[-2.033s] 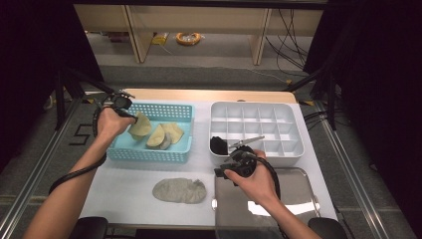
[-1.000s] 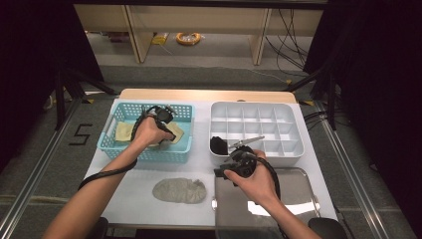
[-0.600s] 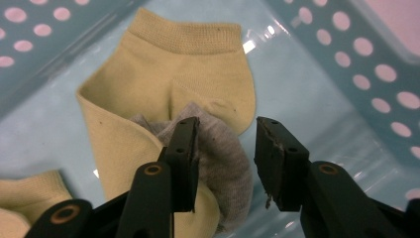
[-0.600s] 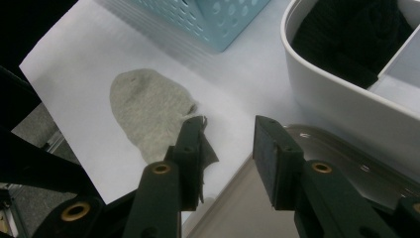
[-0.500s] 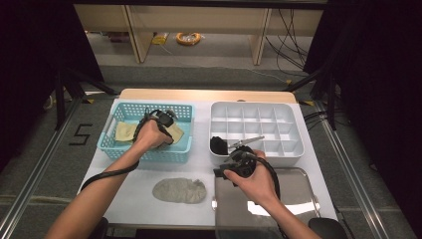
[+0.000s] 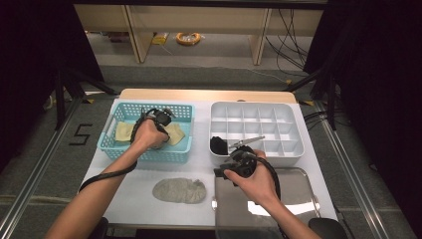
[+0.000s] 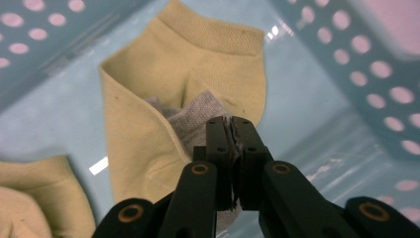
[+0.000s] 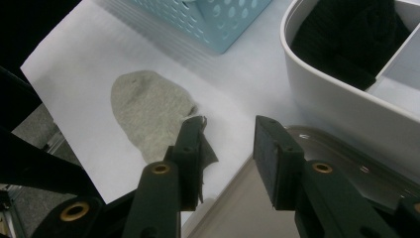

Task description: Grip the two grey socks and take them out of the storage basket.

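In the left gripper view my left gripper (image 7: pixel 231 124) is down inside the blue basket (image 7: pixel 356 74). Its jaws have just been closing and now pinch the edge of a grey sock (image 7: pixel 198 111) that lies on a yellow sock (image 7: pixel 198 54). The high view has that hand and left gripper (image 6: pixel 161 119) over the middle of the basket (image 6: pixel 149 155). My right gripper (image 8: pixel 230 126) stands open with nothing between its jaws, above the white table by the metal tray (image 8: pixel 247 208). Just beyond it a second grey sock (image 8: pixel 146 111) lies flat.
A white divided organizer (image 6: pixel 259 104) stands at the back right, with a black sock (image 6: pixel 218 144) in its near-left compartment. More yellow socks (image 6: pixel 123 132) lie in the basket. The metal tray (image 6: pixel 298 194) sits at the front right, and the flat grey sock (image 6: pixel 179 190) lies left of it.
The left hand moved from the basket's far-left corner to its middle and lowered into it, and its jaws closed on the grey sock. The right hand stayed put.
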Motion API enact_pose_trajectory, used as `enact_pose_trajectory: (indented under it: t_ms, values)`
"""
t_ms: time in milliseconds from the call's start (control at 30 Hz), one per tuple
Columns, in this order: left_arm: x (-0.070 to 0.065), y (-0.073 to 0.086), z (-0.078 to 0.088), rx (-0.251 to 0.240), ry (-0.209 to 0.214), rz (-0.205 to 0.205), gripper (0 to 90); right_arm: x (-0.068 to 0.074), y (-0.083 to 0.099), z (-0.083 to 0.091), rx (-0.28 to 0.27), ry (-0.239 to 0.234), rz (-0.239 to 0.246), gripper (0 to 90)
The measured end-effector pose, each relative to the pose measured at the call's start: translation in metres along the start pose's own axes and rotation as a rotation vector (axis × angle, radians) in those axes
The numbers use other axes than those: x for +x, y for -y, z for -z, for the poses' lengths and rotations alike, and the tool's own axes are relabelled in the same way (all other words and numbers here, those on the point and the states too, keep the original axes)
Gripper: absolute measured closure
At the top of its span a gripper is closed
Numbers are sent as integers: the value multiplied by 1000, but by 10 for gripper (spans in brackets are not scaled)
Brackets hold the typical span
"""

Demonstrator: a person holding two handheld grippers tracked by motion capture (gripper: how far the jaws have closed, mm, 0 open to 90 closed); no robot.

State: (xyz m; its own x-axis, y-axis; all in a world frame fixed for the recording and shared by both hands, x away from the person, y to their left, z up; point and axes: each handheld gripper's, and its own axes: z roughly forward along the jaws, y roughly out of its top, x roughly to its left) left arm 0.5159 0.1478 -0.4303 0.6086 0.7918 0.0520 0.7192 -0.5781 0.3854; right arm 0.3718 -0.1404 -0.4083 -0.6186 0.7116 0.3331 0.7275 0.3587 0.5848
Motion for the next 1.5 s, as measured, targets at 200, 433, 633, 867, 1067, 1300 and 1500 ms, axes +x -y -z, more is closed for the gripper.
enact_pose_trajectory:
  t_ms: [200,433,633,867,1067,1300,1500]
  values:
    - [9,10,28,-136,19,55,868,-1,0,2,-6,0,0,653]
    - [21,30,51,-296,49,101,868,-1,0,1,-6,5,-11,652]
    - [31,43,66,-405,42,137,868,-1,-2,2,0,6,-13,649]
    - [34,47,83,-448,44,138,871,-1,-2,1,-10,3,-9,648]
    - [31,52,92,-536,74,188,872,-2,-2,1,-19,4,-9,648]
    - [30,66,110,-617,81,210,875,-2,-3,2,-20,0,-15,648]
    - [33,78,118,-665,97,226,877,-3,-3,3,-44,-1,-22,649]
